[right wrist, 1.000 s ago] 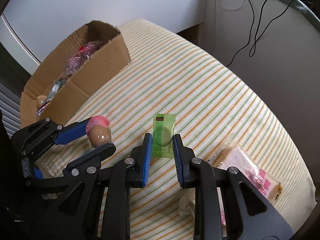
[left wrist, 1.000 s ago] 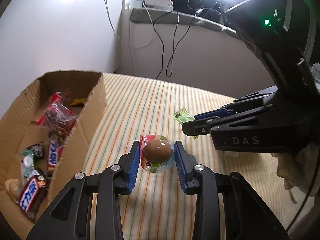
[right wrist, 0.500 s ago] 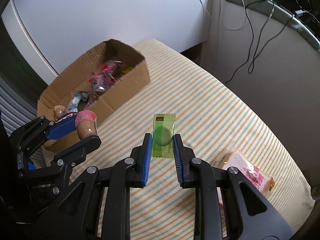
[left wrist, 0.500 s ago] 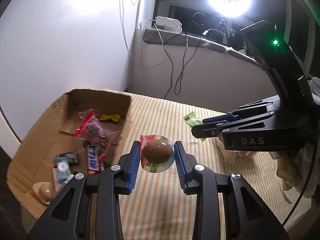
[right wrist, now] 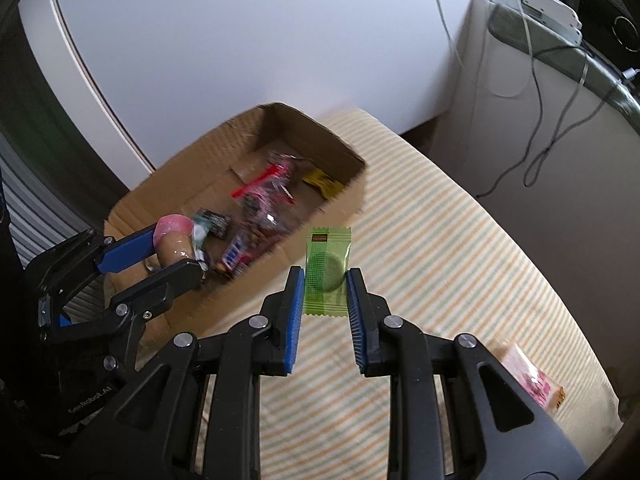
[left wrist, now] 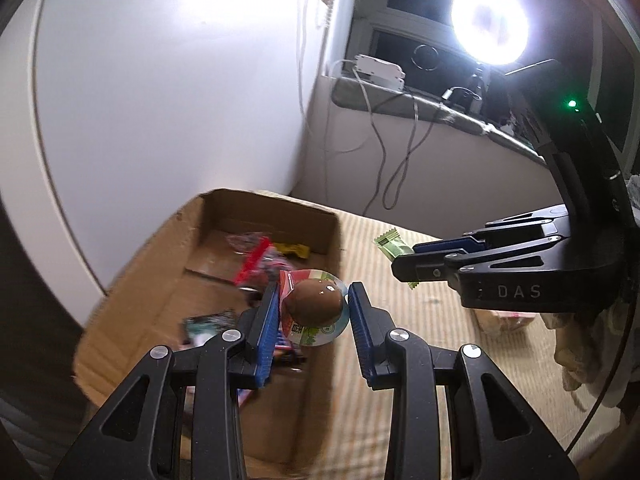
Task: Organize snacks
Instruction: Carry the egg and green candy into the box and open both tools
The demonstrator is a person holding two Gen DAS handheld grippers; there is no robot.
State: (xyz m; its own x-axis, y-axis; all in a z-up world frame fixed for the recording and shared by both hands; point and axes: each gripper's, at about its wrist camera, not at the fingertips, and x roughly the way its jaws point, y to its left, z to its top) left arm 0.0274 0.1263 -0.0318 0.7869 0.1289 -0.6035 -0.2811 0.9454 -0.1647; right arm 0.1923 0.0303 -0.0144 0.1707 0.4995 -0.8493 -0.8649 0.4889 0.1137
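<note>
Currently, left gripper [left wrist: 312, 312] pinches a packaged egg [left wrist: 314, 306] above the cardboard box [right wrist: 256, 140]; right gripper [right wrist: 326, 292] pinches a green packet [right wrist: 326, 268] beside it. Jaws should part only once inside the box walls.

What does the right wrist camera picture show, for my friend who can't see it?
The right hand-held gripper pinches a green snack packet above a striped cloth. At left, the left hand-held gripper holds a wrapped brown egg over a cardboard box of snacks.
</note>
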